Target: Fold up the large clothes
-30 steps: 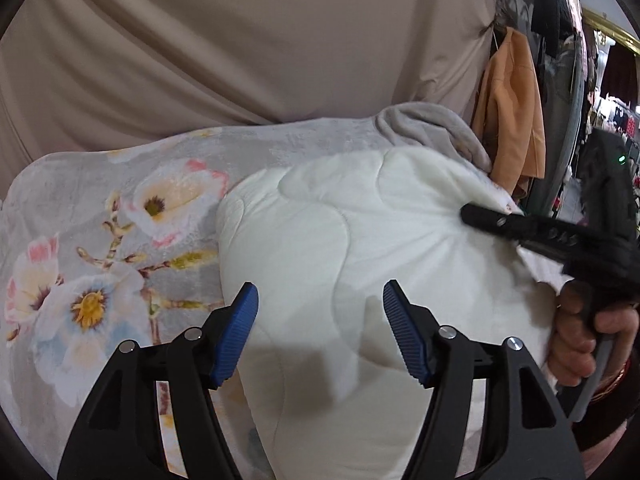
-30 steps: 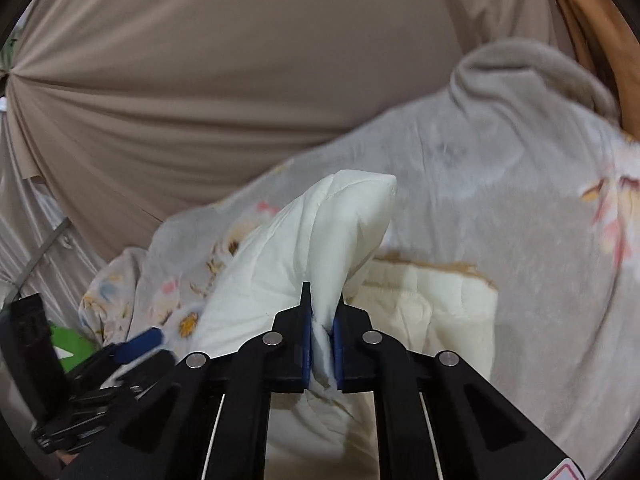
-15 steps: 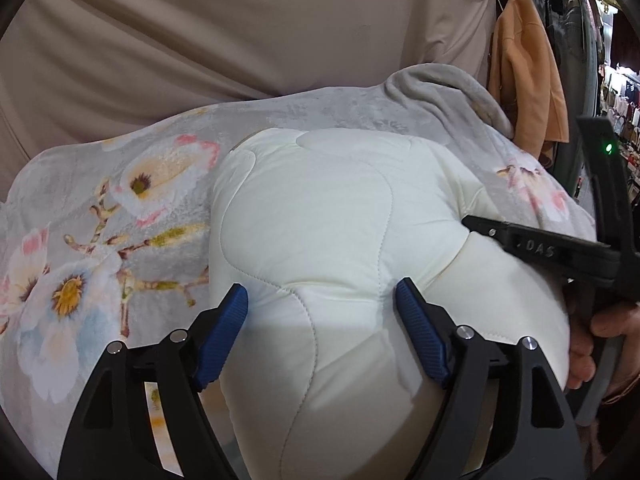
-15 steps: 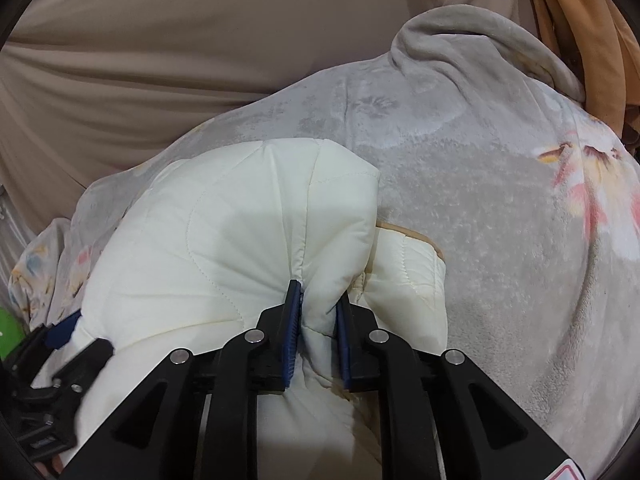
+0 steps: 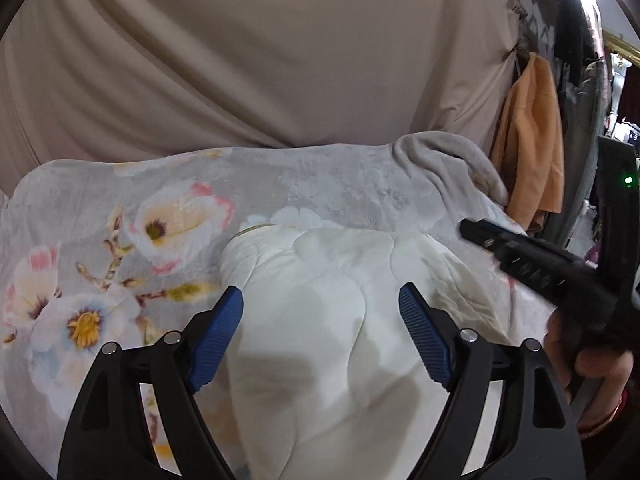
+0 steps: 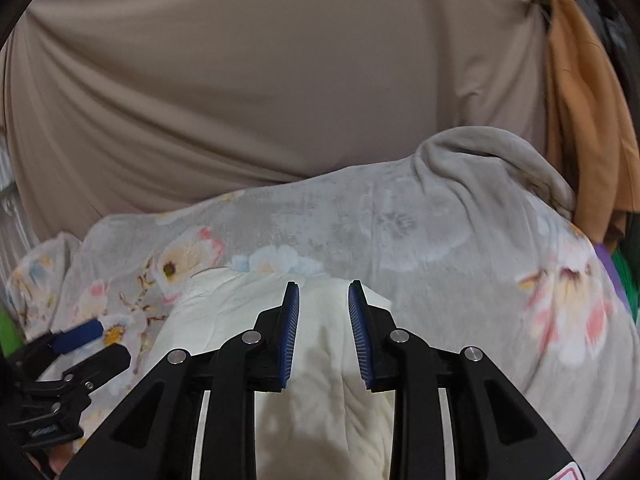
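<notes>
A cream quilted padded garment (image 5: 320,344) lies folded on a grey floral blanket (image 5: 168,216); it also shows in the right wrist view (image 6: 320,360). My left gripper (image 5: 320,312) is open wide, its blue pads astride the garment's top, holding nothing. My right gripper (image 6: 323,304) is open with a narrower gap, just above the garment's far edge, empty. The right gripper (image 5: 532,264) also shows at the right of the left wrist view, held by a hand. The left gripper (image 6: 76,340) shows at the lower left of the right wrist view.
The floral blanket (image 6: 460,248) covers the whole surface and bunches into a ridge (image 5: 448,156) at the back right. A beige curtain (image 5: 280,60) hangs behind. An orange garment (image 5: 528,136) hangs at the right, with dark clothes beyond it.
My right gripper has let go of the garment fold it pinched and opened. The lifted fold has dropped flat onto the blanket. My left gripper stays open over it.
</notes>
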A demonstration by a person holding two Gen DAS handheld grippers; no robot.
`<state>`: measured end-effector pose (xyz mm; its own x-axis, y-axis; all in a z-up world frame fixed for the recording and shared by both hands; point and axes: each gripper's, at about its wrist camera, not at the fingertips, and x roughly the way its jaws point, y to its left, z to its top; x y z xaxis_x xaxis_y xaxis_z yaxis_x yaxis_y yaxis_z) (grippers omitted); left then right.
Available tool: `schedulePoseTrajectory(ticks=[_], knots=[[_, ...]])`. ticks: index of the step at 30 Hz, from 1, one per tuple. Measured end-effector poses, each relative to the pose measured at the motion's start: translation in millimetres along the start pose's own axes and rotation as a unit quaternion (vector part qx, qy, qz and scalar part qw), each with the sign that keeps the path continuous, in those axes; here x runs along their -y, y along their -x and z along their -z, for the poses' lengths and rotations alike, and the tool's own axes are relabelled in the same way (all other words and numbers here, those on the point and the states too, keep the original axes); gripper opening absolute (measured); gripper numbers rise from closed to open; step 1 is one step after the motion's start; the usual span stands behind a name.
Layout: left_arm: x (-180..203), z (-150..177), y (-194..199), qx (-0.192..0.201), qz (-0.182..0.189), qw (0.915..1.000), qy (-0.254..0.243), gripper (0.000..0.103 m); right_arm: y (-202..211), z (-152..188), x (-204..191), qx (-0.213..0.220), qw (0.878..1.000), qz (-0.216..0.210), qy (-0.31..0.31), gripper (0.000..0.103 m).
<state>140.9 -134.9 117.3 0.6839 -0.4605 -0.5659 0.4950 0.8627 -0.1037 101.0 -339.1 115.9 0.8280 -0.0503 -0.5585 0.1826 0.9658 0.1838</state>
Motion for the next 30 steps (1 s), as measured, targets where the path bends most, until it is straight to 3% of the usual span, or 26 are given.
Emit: schedulePoseTrajectory(ticks=[4, 5, 9, 14, 18, 21, 24, 30], knots=[[10, 12, -59, -0.063, -0.016, 0.9979, 0.001, 0.079, -63, 22, 17, -0.085, 0.996, 0.003, -0.021, 0.027], [8, 16, -63, -0.06, -0.017, 0.998, 0.004, 0.083, -69, 28, 23, -0.09, 0.995, -0.005, -0.033, 0.027], [14, 26, -66, -0.044, -0.032, 0.9985, -0.01, 0.088, -77, 46, 37, -0.092, 0.993, -0.031, -0.067, 0.023], [26, 43, -67, -0.014, -0.068, 0.9967, -0.042, 0.09, -76, 56, 36, -0.083, 0.994, -0.033, -0.07, 0.022], [28, 42, -69, -0.016, -0.08, 0.9955, -0.047, 0.09, -76, 55, 37, -0.083, 0.993, -0.034, -0.074, 0.022], [25, 41, -64, -0.023, -0.085, 0.9949, -0.049, 0.09, -55, 52, 40, -0.07, 0.993, -0.033, -0.093, 0.023], [13, 45, -36, -0.023, -0.061, 0.9971, -0.04, 0.09, -11, 54, 40, -0.05, 0.993, -0.056, -0.088, 0.028], [3, 77, 24, -0.024, -0.026, 0.9967, -0.074, 0.09, 63, 94, 48, -0.062, 0.995, -0.064, -0.047, 0.029]])
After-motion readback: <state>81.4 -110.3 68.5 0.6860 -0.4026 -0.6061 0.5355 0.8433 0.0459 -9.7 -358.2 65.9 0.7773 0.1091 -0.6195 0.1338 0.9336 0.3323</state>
